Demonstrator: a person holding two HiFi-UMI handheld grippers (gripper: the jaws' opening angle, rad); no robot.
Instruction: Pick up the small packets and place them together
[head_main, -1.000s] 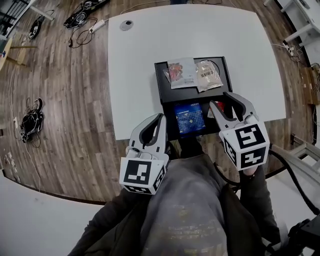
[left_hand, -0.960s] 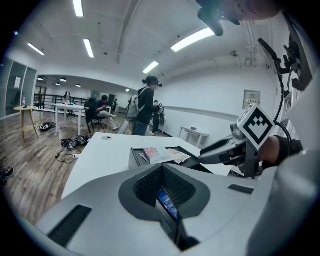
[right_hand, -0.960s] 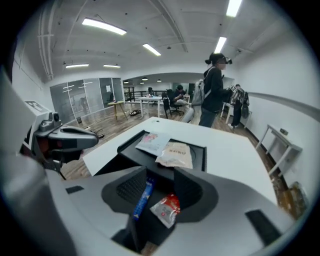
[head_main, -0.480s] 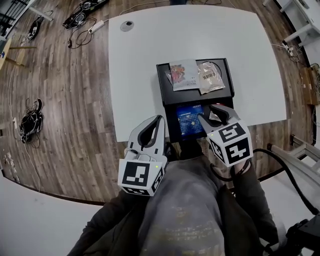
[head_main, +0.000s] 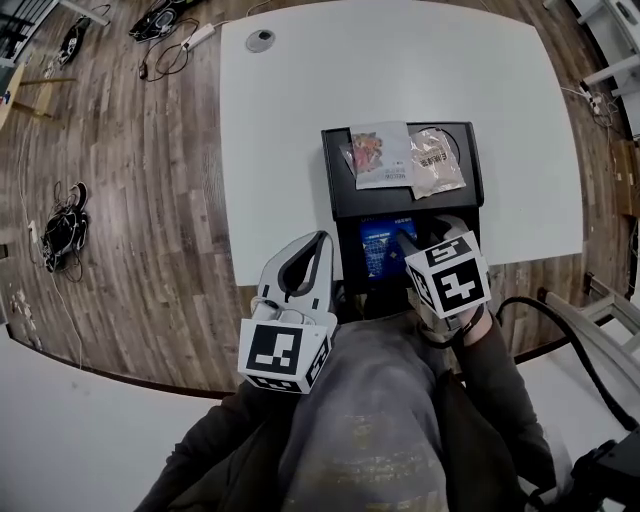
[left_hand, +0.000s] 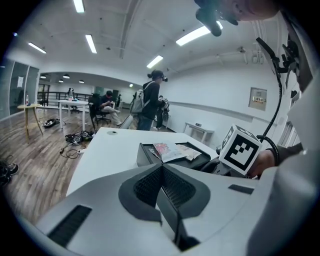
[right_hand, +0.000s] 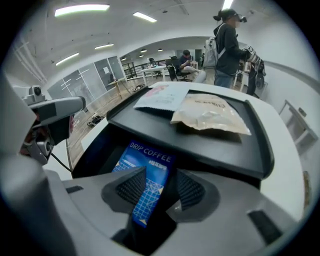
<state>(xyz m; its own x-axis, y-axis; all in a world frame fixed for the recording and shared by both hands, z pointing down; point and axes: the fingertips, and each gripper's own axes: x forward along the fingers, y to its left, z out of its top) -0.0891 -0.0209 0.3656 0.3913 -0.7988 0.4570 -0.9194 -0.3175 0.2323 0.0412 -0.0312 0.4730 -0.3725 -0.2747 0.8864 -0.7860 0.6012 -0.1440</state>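
A white table (head_main: 300, 130) is shown, black tray (head_main: 335, 195) on it. In the tray's near well, the blue packet (right_hand: 145, 172) is straddled by the right gripper (right_hand: 160, 189), jaws parted. The left gripper (left_hand: 162, 172) is clenched, empty. The packet is likely light, floppy, slick: an edge should be pinched.

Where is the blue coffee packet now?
The blue packet lies right of centre in the head view, in the black tray's near section between the right gripper's open fingers.

The left gripper (head_main: 318, 240) sits low, jaws together; the right gripper (head_main: 425, 233) tips steeply down, jaws apart.
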